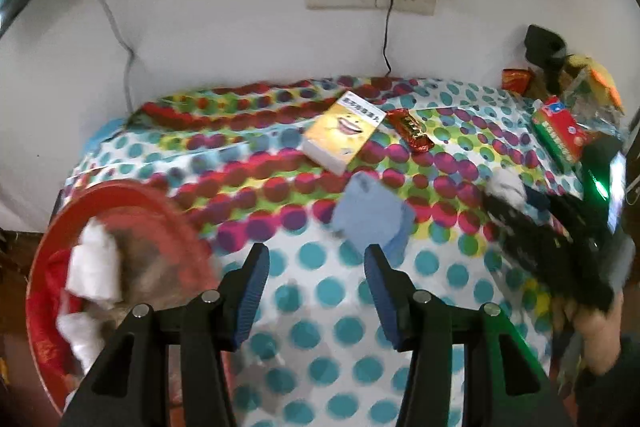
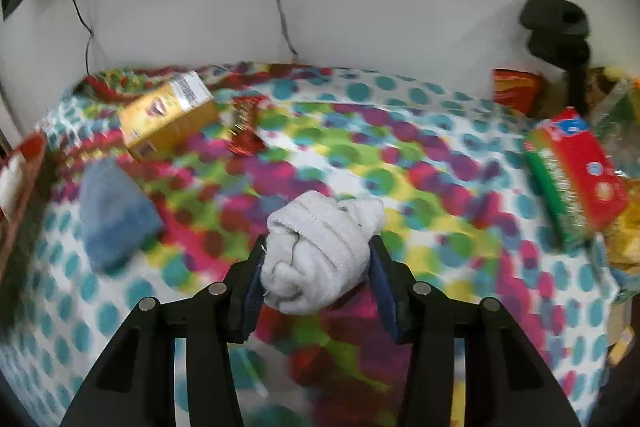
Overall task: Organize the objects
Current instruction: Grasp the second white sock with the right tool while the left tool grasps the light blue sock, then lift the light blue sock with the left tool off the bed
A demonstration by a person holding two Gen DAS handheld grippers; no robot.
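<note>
the white rolled sock (image 2: 320, 251) sits pinched between the right gripper (image 2: 318, 267)'s jaws, near the middle of the desk (image 2: 440, 227) with its dotted cloth. the left gripper (image 1: 316, 267) has its jaws apart with nothing between them, just near of the blue folded cloth (image 1: 372, 219). a red basin (image 1: 120, 211) holding white items lies at near left; a yellow box (image 1: 344, 131) and a red wrapper (image 1: 412, 129) lie farther back.

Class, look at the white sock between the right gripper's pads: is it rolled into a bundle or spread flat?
Rolled up. The white sock forms a rounded, knotted ball, its folds visible, between the right hand-held gripper pads.
</note>
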